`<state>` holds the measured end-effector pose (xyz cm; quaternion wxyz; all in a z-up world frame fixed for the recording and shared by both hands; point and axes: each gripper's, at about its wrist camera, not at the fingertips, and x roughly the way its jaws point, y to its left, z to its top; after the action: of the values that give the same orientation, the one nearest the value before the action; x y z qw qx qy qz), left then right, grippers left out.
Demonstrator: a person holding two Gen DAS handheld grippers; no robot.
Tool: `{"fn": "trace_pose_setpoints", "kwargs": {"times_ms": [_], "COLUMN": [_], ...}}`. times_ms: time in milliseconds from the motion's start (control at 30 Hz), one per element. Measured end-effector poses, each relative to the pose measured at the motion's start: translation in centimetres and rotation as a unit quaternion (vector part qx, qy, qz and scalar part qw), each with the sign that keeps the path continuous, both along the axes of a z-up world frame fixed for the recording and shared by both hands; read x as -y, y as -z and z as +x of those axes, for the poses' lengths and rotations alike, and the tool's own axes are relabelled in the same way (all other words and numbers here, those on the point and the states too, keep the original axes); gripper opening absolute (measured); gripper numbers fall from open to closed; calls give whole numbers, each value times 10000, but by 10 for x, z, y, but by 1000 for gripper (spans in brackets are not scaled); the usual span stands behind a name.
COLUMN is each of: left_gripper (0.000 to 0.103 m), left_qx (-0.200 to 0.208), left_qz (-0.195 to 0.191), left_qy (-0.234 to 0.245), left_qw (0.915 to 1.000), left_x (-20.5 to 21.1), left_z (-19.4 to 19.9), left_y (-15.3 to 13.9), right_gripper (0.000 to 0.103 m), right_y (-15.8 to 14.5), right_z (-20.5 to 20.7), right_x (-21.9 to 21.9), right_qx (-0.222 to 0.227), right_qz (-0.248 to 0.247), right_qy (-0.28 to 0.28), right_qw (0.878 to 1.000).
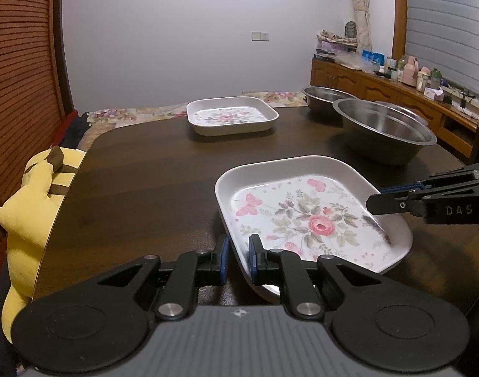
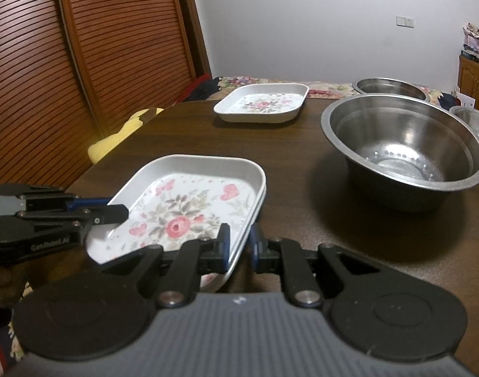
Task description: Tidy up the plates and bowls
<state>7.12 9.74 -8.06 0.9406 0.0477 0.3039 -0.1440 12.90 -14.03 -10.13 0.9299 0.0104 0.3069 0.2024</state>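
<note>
On dark wood table (image 1: 139,169), 2 hand-held grippers (image 1: 238,253) (image 2: 239,245) clamped on floral plate (image 1: 302,216), louvered doors (image 2: 51,62) behind.

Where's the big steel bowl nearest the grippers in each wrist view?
Left wrist: large stainless steel bowl sits upper right, beyond the held floral white tray.
Right wrist: the bowl fills centre right.
Shared landmark: the far floral white tray.
</note>
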Motion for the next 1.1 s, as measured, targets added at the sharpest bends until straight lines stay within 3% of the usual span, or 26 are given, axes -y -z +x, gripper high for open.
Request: {"fn": "trace_pose_setpoints", "kwargs": {"times_ms": [400,667,733,1100], "left_gripper": [16,32,43,51], "left_qx": [51,261,317,611], "left_qz": [-154,-229,-275,-262], "left_qy": [-30,14,42,156], "left_qw": [9999,9994,9991,9977], "left_x": [-8,-12,-13,-10], "left_z": [2,12,15,30], "left_y": [-10,-35,-41,-74], "right_gripper": [16,16,16,16], "right_y": [-12,-40,-47,-75], "right_z": [0,3,5,14], "right_x": [4,6,6,7], "right_qx": [135,478,560,871], "right_qz": [23,36,24,26], "right_qy": [5,-28,-23,-26], "right_qw": [9999,9988,9984,9962]}}
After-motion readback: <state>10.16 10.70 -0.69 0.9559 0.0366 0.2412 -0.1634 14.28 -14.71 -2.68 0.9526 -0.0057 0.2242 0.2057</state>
